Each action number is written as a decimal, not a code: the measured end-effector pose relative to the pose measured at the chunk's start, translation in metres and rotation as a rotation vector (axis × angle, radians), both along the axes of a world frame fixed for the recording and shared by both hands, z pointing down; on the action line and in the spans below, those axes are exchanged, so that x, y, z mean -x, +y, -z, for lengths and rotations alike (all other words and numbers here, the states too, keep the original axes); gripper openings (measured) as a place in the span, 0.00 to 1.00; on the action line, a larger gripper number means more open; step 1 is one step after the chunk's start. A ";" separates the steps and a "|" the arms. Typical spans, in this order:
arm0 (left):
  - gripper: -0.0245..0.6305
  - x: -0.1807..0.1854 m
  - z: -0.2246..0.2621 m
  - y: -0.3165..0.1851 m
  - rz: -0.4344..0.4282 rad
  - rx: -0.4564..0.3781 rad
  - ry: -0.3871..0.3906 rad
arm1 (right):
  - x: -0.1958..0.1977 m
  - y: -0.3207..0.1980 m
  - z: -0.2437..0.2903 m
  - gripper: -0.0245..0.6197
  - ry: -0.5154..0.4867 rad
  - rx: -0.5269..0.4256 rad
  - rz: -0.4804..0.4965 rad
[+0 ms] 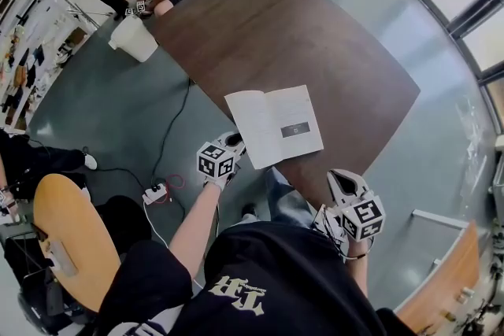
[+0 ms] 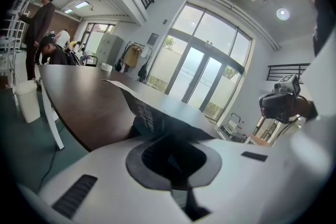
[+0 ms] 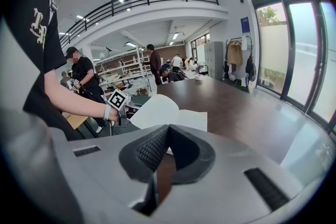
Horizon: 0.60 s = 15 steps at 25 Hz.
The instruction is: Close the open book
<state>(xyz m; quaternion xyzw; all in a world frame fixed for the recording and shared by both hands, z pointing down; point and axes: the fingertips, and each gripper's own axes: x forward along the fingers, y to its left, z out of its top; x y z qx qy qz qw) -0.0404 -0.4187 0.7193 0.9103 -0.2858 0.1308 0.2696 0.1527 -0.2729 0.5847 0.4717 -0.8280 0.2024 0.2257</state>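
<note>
**Left leaf lifting at the tabletop's near edge**
Your left gripper (image 1: pixel 233 143) seems clamped on the book (image 1: pixel 276 124) by its left leaf, though the pads show dimly. Swing it over the spine in one arc. Your right gripper (image 1: pixel 344 183), jaws together and empty, can steady the right page.
</note>
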 end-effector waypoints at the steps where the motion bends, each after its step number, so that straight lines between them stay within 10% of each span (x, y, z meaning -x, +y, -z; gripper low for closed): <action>1: 0.05 -0.003 0.001 -0.001 -0.005 -0.002 0.000 | -0.002 0.001 0.000 0.02 0.001 0.000 -0.006; 15: 0.05 -0.039 0.008 -0.015 -0.083 -0.015 0.005 | -0.024 0.000 -0.004 0.02 -0.007 0.002 -0.076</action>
